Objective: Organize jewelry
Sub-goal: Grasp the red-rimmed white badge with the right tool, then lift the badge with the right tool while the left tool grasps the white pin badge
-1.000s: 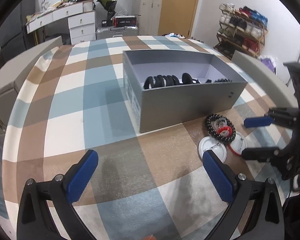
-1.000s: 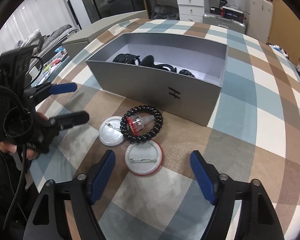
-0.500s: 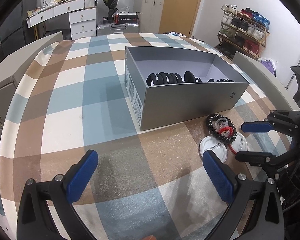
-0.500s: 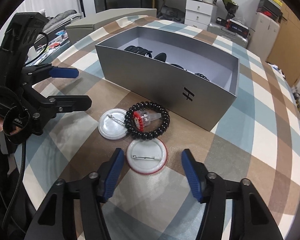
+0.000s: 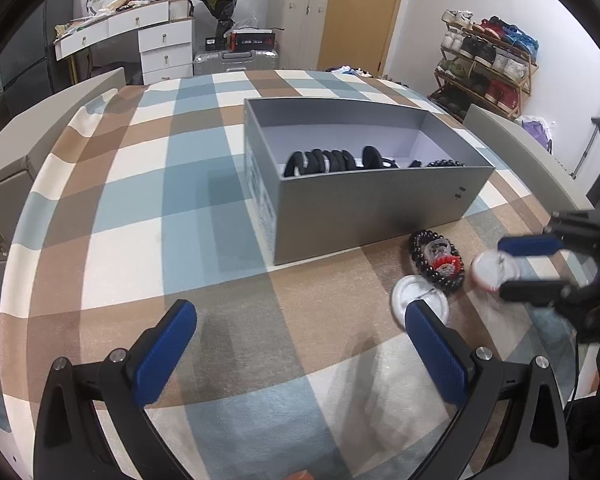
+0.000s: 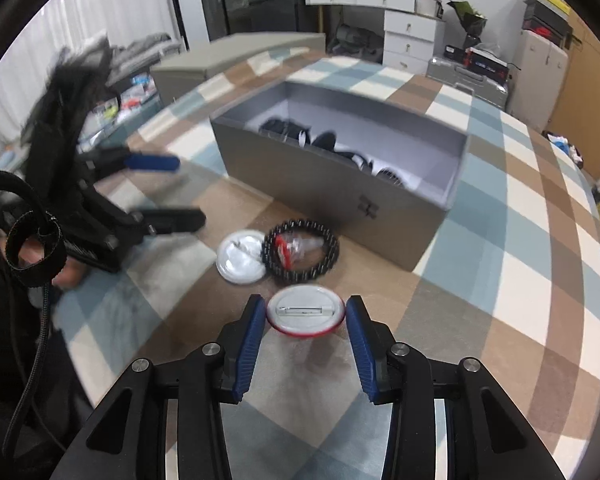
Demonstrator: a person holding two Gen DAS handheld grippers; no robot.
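There are two round badges. The right gripper point(image 6: 306, 320) has closed its two blue fingers point(image 6: 252, 336) on the sides of one badge point(image 6: 306, 315). This badge is white with a red edge and shows its pin side up. It looks lifted a little off the cloth, with a shadow under it. The other badge point(image 6: 240, 255) lies flat on the cloth, just beside one black bead bracelet point(image 6: 300, 251). A small clear and red thing point(image 6: 290, 247) sits inside the ring of beads, but it is too blurry to name.

There is one gray box point(image 5: 364, 200) with no lid, just behind the bracelet. Inside it are some black bands point(image 5: 324, 162) standing in a row, and more black beads point(image 5: 446, 164) near one end. I cannot count the bands well.

The left gripper point(image 5: 300, 344) is wide open and holds nothing. It hangs over the cloth, well apart from the badges.

Everything sits on a checked cloth point(image 5: 140, 220) of blue, brown and cream squares. Around it is a room with a white desk with drawers point(image 5: 156, 40), a silver suitcase point(image 5: 236, 60), a shoe rack point(image 5: 488, 68) full of shoes, and a wooden door point(image 5: 360, 12).

The right gripper's view is blurry, most of all on its left side. The box wall hides the lower part of the things inside.
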